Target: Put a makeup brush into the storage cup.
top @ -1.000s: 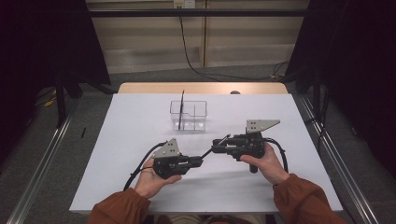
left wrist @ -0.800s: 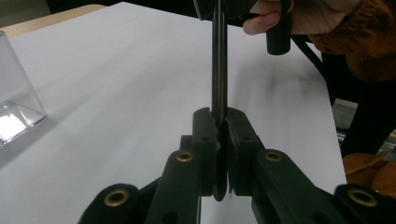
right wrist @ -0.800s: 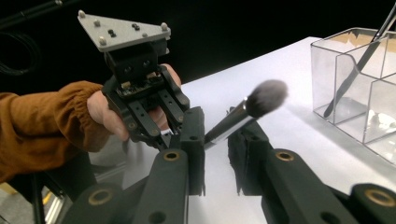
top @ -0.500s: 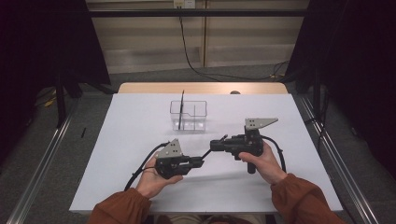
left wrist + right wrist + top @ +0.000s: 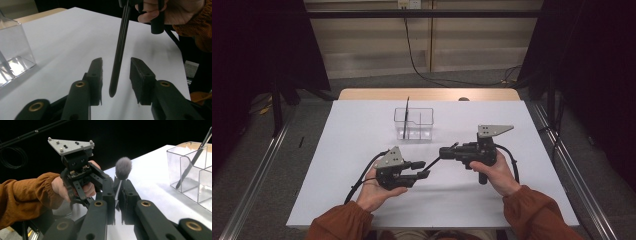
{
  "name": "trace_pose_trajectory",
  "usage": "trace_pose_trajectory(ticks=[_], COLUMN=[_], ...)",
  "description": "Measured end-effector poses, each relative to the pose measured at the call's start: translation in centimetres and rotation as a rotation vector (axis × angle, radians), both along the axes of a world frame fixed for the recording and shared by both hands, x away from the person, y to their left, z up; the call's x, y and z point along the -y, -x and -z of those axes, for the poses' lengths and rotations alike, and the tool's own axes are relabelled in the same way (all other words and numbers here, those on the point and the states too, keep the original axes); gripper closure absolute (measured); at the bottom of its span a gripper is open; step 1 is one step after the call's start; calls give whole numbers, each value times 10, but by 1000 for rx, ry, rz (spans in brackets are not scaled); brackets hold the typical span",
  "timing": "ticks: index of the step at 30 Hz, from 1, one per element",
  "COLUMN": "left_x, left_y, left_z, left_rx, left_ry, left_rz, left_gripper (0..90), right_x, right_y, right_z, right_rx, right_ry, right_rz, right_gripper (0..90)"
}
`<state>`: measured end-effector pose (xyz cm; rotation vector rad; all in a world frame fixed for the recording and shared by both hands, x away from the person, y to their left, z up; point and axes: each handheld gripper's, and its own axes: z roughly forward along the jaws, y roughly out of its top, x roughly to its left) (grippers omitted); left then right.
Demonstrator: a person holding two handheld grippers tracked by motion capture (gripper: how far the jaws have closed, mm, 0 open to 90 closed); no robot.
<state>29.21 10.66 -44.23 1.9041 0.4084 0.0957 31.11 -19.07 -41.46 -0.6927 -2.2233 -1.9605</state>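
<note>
High view: two grippers are held low over the white table (image 5: 362, 130) by a person in rust-orange sleeves. The left gripper (image 5: 424, 169) is seen near the front edge, jaws pointed right; the right gripper (image 5: 443, 152) is set just beyond it, jaws pointed left, so the tips almost meet. A makeup brush (image 5: 433, 162) is spanned between them.

In the left gripper view the dark brush handle (image 5: 119, 52) is seen hanging between the pads with a clear gap on both sides; its end is not touched. These jaws have just been opening and are now partly apart, nothing gripped.

In the right gripper view the jaws are pressed together on the brush near its fluffy grey head (image 5: 123, 168), which is seen sticking out past the tips. The brush is carried by this gripper alone, above the table surface.

Farther back, at table centre, a clear plastic organizer (image 5: 414, 123) with compartments is placed. A thin dark stick-like tool (image 5: 406, 117) is stood leaning in its left compartment.
</note>
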Motion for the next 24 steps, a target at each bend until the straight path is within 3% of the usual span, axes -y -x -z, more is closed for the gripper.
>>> trace_pose_trajectory(ticks=[6, 9, 12, 19, 24], left_x=[-7, -11, -16, -25, -29], left_y=[-1, -2, -4, -6, -7], left_z=[-6, -9, -11, -18, -19], left_rx=[-15, -20, -28, -18, -32], left_ry=[33, 20, 29, 55, 72], left_rz=[-58, -75, -98, -165, -144], left_gripper=[444, 412, 323, 119, 22], right_x=[2, 4, 5, 9, 11], right_y=[0, 0, 0, -1, -2], right_z=[-3, -4, -5, -6, -10], right_rx=[17, 17, 20, 22, 28], right_ry=[9, 9, 11, 25, 49], right_rz=[0, 3, 3, 4, -1], right_gripper=[836, 836, 836, 835, 835])
